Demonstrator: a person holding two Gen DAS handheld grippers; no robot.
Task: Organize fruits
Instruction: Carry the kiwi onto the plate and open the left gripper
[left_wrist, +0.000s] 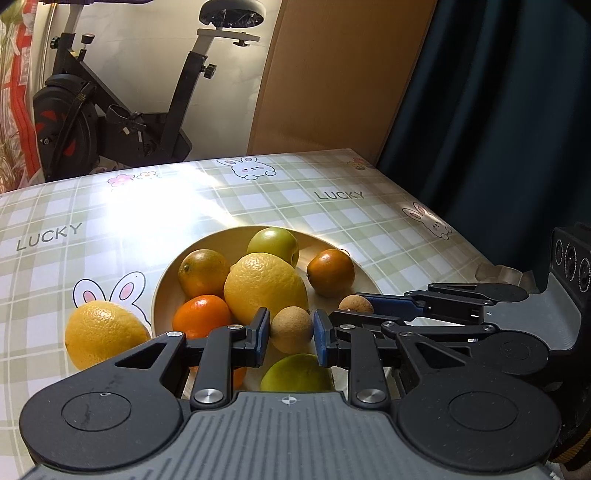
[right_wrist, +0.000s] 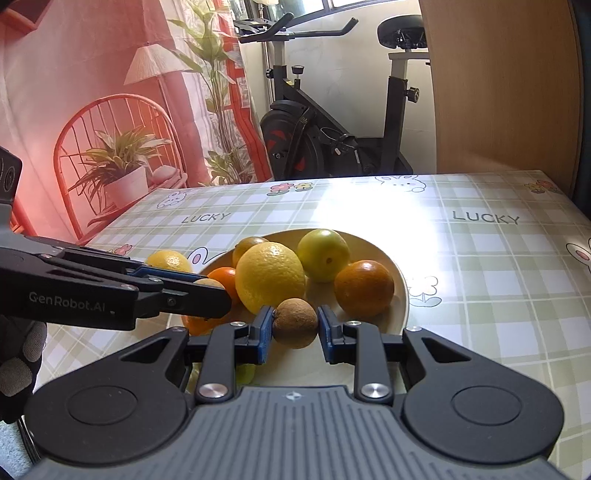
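Observation:
My left gripper (left_wrist: 291, 325) is shut on a small tan round fruit (left_wrist: 291, 338), held over the near side of a cream bowl (left_wrist: 162, 291). My right gripper (right_wrist: 295, 322) is shut on a darker brown small fruit (right_wrist: 295, 332) above the same bowl (right_wrist: 400, 291). Each gripper shows in the other's view: the right gripper (left_wrist: 365, 301) from the right, the left gripper (right_wrist: 218, 293) from the left. The bowl holds a big lemon (left_wrist: 264, 288), a green apple (left_wrist: 273, 245) and several oranges. A second lemon (left_wrist: 105, 334) lies on the table, left of the bowl.
The table wears a green plaid cloth (left_wrist: 295, 206) with rabbits and "LUCKY" print. Behind its far edge stand an exercise bike (left_wrist: 122, 122) and a wooden panel (left_wrist: 332, 74); a dark curtain (left_wrist: 498, 110) hangs at the right. A gloved hand (right_wrist: 18, 362) holds the left gripper.

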